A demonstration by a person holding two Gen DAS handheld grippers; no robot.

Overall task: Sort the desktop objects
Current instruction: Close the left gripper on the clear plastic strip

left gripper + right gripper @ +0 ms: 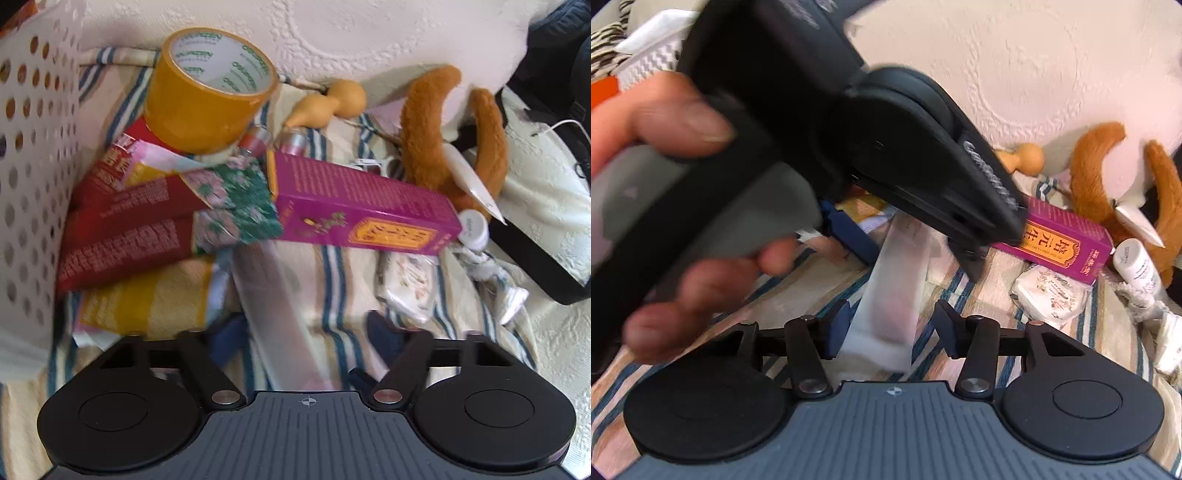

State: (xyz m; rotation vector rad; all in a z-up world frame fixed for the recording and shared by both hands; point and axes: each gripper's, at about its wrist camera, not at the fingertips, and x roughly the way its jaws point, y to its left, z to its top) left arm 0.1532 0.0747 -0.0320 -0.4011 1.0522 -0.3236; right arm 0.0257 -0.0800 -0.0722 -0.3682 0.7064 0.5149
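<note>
Here, both grippers hung over a clutter of desktop objects on a striped cloth (pixel 332 266), each with a long translucent white strip (pixel 897 295) running between its fingers. The right gripper (pixel 892 325) had its jaws spread on either side of the strip, apparently not yet pressing it. The left gripper (pixel 306 339) also stood spread around the strip's farther stretch, its dark fingertips blurred, so contact could not be told. Beyond lay a magenta box (pixel 362 210), a red packet (pixel 125 221) under a roll of yellow tape (pixel 210 92), and a white perforated basket (pixel 33 147) at the left. The risk, as I judge it, was that two grippers closing on one flimsy strip might pull against each other or let it slide out. In the right view the person's hand (pixel 683 177) and the left gripper's body hid much of the pile.
</note>
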